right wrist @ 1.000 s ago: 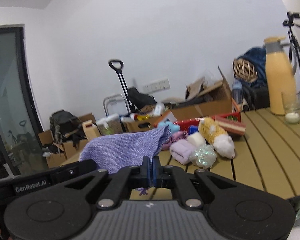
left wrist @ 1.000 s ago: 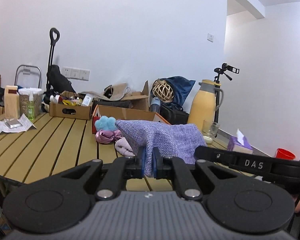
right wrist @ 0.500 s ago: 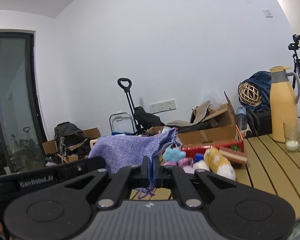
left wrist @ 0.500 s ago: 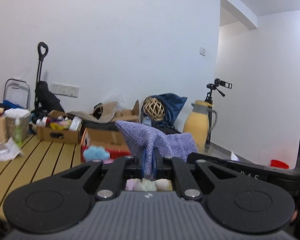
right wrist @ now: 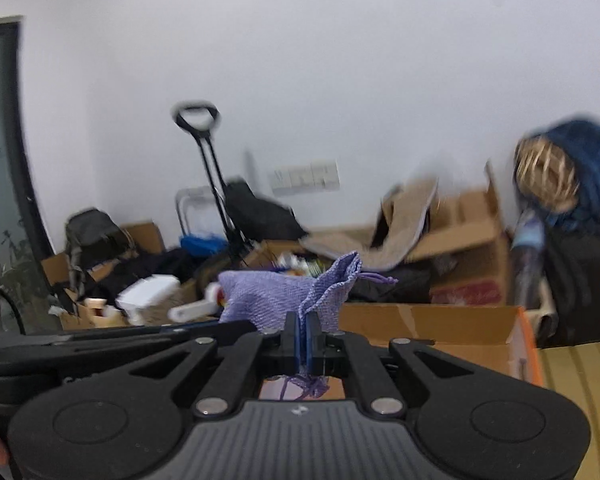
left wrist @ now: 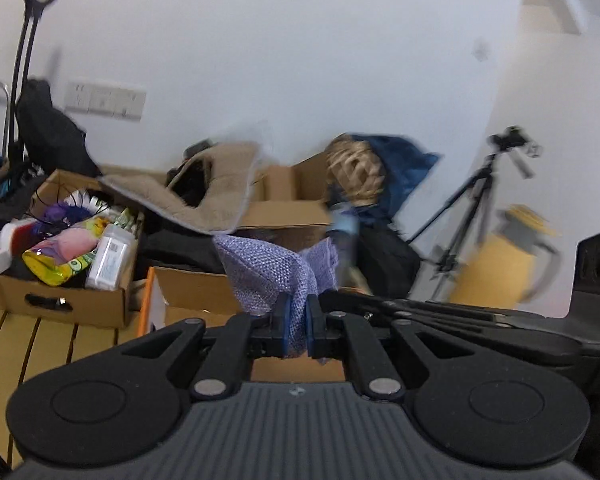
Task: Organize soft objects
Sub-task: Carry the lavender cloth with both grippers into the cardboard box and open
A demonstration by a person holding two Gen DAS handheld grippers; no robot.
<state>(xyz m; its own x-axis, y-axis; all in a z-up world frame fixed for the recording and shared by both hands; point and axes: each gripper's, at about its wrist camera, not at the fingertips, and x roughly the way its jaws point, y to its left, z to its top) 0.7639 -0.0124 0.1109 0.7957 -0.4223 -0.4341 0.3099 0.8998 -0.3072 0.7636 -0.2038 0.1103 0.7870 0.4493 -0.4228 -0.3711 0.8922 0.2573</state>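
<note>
A purple knitted drawstring pouch (left wrist: 274, 268) hangs between both grippers, held in the air. My left gripper (left wrist: 295, 322) is shut on one edge of it. My right gripper (right wrist: 302, 340) is shut on the other edge of the pouch (right wrist: 284, 298), whose cord ends dangle below the jaws. An open cardboard box with an orange rim (right wrist: 432, 330) lies just ahead and below the pouch; it also shows in the left wrist view (left wrist: 188, 292). Both views are motion-blurred.
A cardboard box of packaged items (left wrist: 60, 280) stands on the wooden slat table (left wrist: 28, 344) at left. Behind are more boxes, a beige mat (left wrist: 204, 196), a wicker ball (left wrist: 354, 172), a tripod (left wrist: 476, 192) and a yellow jug (left wrist: 500, 268).
Both grippers have moved forward toward the back boxes with the pouch; the pile of soft toys and the front table have dropped out of view, and the orange-rimmed box is now close.
</note>
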